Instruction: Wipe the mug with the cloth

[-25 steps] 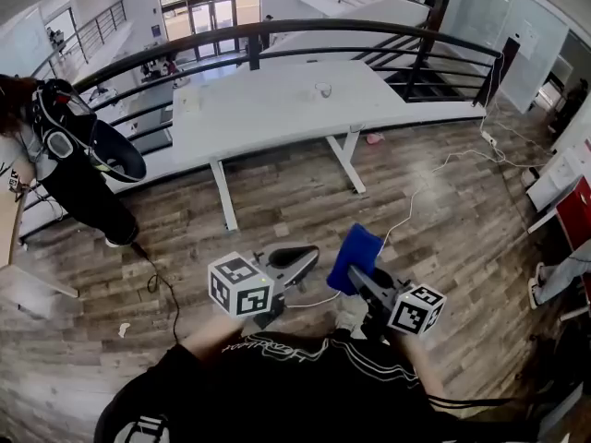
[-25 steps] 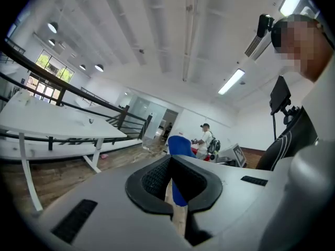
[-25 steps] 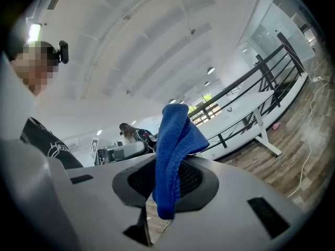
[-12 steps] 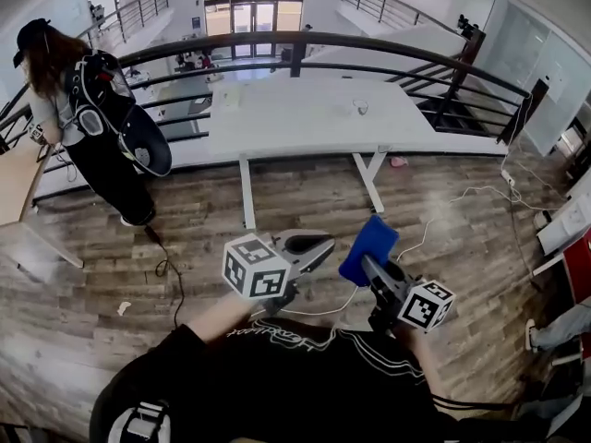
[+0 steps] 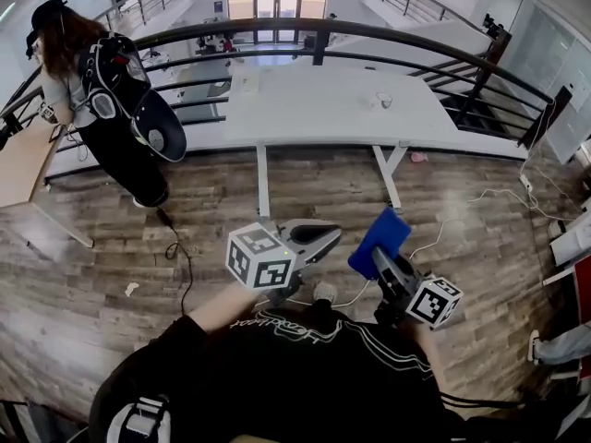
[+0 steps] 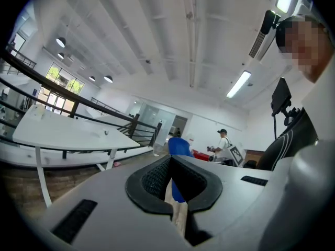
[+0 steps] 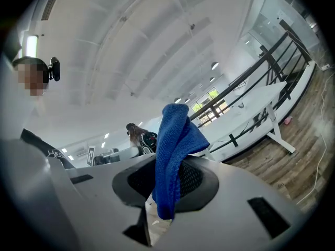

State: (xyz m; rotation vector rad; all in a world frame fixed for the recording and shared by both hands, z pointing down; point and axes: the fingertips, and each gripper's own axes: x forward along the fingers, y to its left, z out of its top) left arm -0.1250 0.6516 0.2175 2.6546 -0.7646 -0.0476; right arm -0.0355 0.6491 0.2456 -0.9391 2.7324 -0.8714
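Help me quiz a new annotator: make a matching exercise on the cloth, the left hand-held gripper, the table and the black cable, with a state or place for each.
1 cloth
2 left hand-held gripper
3 table
4 black cable

A lying on the floor
B white, by the railing
C shut, empty
D clamped in the right hand-held gripper

Pairs: 1-D, 2-C, 3-B, 4-A.

Blue cloth [image 7: 175,145] tight between right gripper [image 7: 168,188] fingers [image 7: 191,178].
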